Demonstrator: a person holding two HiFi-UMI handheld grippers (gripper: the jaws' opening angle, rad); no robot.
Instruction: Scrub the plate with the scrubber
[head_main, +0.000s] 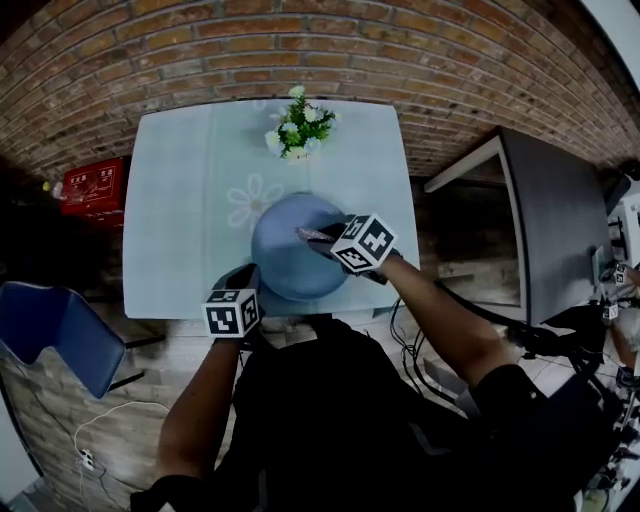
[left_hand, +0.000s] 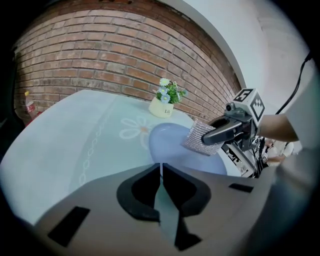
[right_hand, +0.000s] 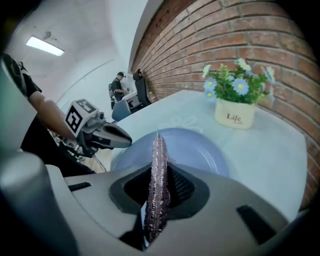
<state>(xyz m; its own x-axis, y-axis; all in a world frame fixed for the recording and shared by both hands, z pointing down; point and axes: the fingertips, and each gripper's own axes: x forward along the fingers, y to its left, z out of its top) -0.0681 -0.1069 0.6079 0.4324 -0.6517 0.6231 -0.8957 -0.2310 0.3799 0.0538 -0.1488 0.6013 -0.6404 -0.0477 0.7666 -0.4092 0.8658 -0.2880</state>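
A round blue plate (head_main: 285, 262) lies at the near edge of the pale table (head_main: 180, 220). My left gripper (head_main: 248, 283) sits at the plate's front-left rim, and in the left gripper view its jaws are shut on that thin rim (left_hand: 161, 172). My right gripper (head_main: 325, 238) is shut on a silvery, sparkly scrubber (head_main: 312, 235), held over the right part of the plate. The left gripper view shows the scrubber (left_hand: 200, 137) hanging flat from the right gripper (left_hand: 216, 135), close above the plate (left_hand: 167, 142). The right gripper view shows the scrubber (right_hand: 158, 160) edge-on above the plate (right_hand: 200, 150).
A small white pot of flowers (head_main: 297, 132) stands at the table's far edge against the brick wall. Left of the table are a blue chair (head_main: 50, 335) and a red box (head_main: 92, 187). A dark cabinet (head_main: 555, 230) stands to the right. A person (right_hand: 119, 87) stands far off.
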